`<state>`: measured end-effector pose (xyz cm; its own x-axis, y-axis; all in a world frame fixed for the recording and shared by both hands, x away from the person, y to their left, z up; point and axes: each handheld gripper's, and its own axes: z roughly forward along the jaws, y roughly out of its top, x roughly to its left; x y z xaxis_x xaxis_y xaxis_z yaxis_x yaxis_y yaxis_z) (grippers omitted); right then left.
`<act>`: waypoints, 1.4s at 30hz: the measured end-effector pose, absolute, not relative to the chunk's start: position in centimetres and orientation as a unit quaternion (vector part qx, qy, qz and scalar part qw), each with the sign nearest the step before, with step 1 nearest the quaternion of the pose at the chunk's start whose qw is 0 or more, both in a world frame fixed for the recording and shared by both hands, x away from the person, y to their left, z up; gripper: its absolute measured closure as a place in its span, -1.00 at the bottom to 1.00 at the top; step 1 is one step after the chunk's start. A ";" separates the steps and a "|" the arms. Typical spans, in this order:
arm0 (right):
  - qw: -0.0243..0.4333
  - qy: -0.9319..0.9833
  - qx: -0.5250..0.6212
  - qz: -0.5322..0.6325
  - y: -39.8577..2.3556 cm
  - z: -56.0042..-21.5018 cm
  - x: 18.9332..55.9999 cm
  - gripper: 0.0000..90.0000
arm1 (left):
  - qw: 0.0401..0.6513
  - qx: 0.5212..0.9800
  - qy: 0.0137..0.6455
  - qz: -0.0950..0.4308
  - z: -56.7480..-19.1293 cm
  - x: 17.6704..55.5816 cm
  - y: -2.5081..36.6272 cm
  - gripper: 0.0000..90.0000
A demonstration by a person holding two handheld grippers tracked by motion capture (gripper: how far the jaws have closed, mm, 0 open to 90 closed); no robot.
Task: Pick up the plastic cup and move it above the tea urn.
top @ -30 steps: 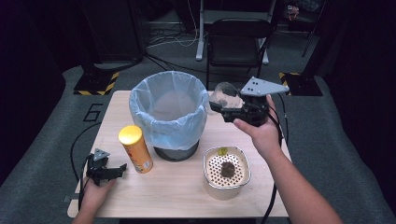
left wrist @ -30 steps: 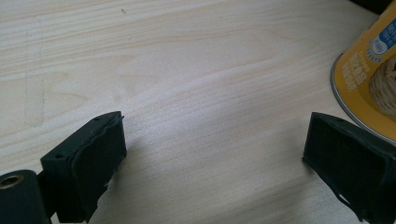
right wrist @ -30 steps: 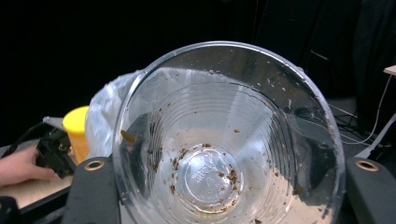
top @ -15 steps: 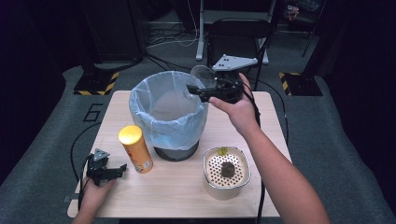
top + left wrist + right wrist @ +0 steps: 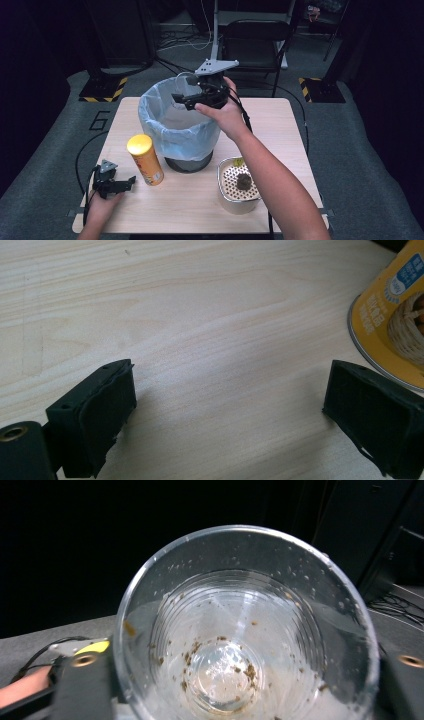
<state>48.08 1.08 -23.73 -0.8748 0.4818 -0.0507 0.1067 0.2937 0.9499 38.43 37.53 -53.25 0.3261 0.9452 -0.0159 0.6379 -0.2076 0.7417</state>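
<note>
A clear plastic cup (image 5: 240, 630) with brown crumbs stuck inside lies on its side between the jaws of my right gripper (image 5: 245, 672), mouth toward the camera. Those jaws have just been opening, and the cup's rim still touches both of them. From above, the right gripper (image 5: 176, 98) holds the cup (image 5: 186, 79) over the far rim of the bin (image 5: 180, 127), which is lined with a pale blue bag. My left gripper (image 5: 129, 181) rests open on the table's near left, next to a yellow can (image 5: 145, 160). Its jaws (image 5: 230, 410) frame bare wood, with the can (image 5: 395, 325) at the right.
A round metal strainer bowl (image 5: 225, 197) stands near the front of the wooden table (image 5: 280, 130), right of the bin, with a dark lump (image 5: 244, 181) and a green bit (image 5: 238, 161) in it. A black folding chair (image 5: 255, 35) stands beyond the table.
My right hand has carried the cup leftward from beside the bin's right side to above its mouth. The left hand has stayed where it was.
</note>
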 end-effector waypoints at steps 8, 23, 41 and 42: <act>0.160 0.783 0.214 0.561 1.0 -25.3 48.3 -0.81 | 0.331 0.747 0.533 0.221 -53.1 38.3 37.5 -0.86; 0.162 0.788 0.211 0.556 -3.0 -25.1 46.2 -0.49 | 0.359 0.730 0.543 0.208 -52.5 38.1 37.9 -0.69; 0.223 0.786 0.263 0.512 -12.2 -29.3 41.6 -0.44 | 0.403 0.738 0.497 0.213 -48.2 36.0 37.1 -0.74; 0.229 0.784 0.264 0.513 -12.8 -29.7 41.1 -0.44 | 0.404 0.739 0.498 0.207 -48.1 35.9 36.9 -0.74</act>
